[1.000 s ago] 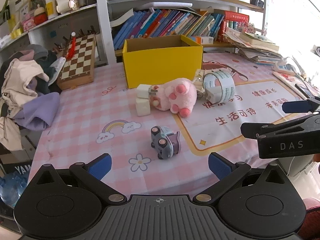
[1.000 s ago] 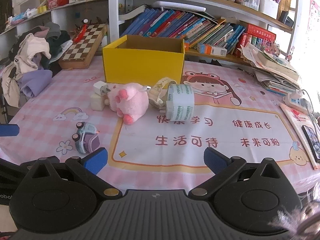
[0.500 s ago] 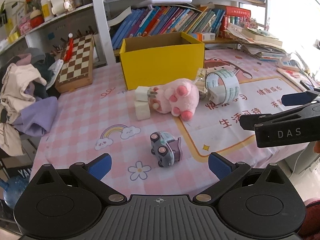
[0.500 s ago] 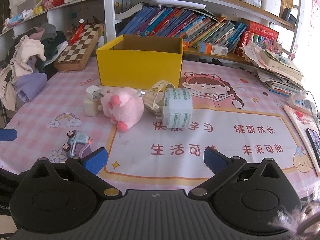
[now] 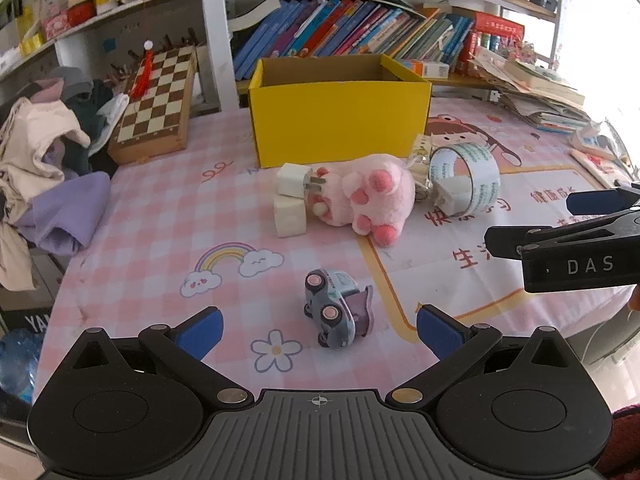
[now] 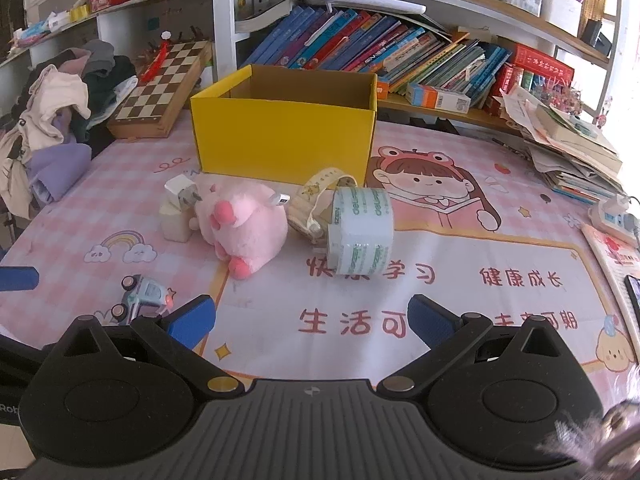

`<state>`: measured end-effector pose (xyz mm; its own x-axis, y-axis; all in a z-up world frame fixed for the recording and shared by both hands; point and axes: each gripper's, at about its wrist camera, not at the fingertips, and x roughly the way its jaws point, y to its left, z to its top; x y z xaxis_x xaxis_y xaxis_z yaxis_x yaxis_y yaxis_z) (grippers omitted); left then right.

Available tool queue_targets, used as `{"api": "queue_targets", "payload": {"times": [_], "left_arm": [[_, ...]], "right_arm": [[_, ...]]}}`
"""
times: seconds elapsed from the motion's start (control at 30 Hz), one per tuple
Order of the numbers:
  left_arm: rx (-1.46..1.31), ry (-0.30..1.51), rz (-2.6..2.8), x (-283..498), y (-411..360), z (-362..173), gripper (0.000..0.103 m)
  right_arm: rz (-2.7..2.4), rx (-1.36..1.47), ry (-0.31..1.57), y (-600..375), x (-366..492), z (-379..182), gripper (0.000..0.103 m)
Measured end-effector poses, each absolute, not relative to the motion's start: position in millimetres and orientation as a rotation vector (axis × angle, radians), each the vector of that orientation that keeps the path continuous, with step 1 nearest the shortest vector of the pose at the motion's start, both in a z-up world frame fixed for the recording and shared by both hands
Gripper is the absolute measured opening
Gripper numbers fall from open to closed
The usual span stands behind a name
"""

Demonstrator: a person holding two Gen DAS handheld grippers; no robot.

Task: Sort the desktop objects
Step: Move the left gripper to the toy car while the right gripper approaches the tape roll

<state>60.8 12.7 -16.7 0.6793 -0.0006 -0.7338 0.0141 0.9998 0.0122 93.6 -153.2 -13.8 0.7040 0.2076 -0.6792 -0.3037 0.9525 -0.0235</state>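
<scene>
A yellow open box (image 5: 340,120) (image 6: 286,136) stands at the back of the pink table. In front of it lie a pink plush toy (image 5: 366,196) (image 6: 244,228), two white chargers (image 5: 290,200) (image 6: 178,204), a clear tape roll (image 5: 468,184) (image 6: 360,236) and a cream band (image 6: 316,204). A small blue toy car (image 5: 334,314) (image 6: 140,298) lies on its side near the front. My left gripper (image 5: 318,326) is open and empty just before the car. My right gripper (image 6: 308,318) is open and empty, short of the tape roll; it also shows from the side in the left wrist view (image 5: 560,220).
A chessboard (image 5: 156,100) and a pile of clothes (image 5: 44,168) sit at the left. Shelves of books (image 6: 380,52) run behind the box. Stacked papers (image 6: 572,152) and a power strip (image 6: 612,216) are at the right edge.
Both grippers have moved forward a little toward the objects and the views have shifted slightly. Both stay open; nothing on the table has moved.
</scene>
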Motion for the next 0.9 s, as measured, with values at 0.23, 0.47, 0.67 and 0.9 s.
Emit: {"api": "queue_targets", "payload": {"times": [0.23, 0.47, 0.67, 0.9], "left_arm": [[-0.024, 0.835, 0.003, 71.7, 16.1, -21.7, 0.103], [-0.066, 0.864, 0.022, 86.9, 20.4, -30.4, 0.103], [-0.091, 0.877, 0.041, 99.9, 24.2, -36.1, 0.103], [-0.114, 0.907, 0.021, 116.1, 22.0, -46.5, 0.102]], "right_arm": [[0.284, -0.138, 0.758, -155.2, 110.3, -13.5, 0.103], [0.278, -0.149, 0.771, -156.5, 130.7, -17.4, 0.103], [0.262, -0.141, 0.783, -159.9, 151.7, -20.2, 0.101], [0.259, -0.161, 0.798, -160.5, 175.8, -25.4, 0.098]]}}
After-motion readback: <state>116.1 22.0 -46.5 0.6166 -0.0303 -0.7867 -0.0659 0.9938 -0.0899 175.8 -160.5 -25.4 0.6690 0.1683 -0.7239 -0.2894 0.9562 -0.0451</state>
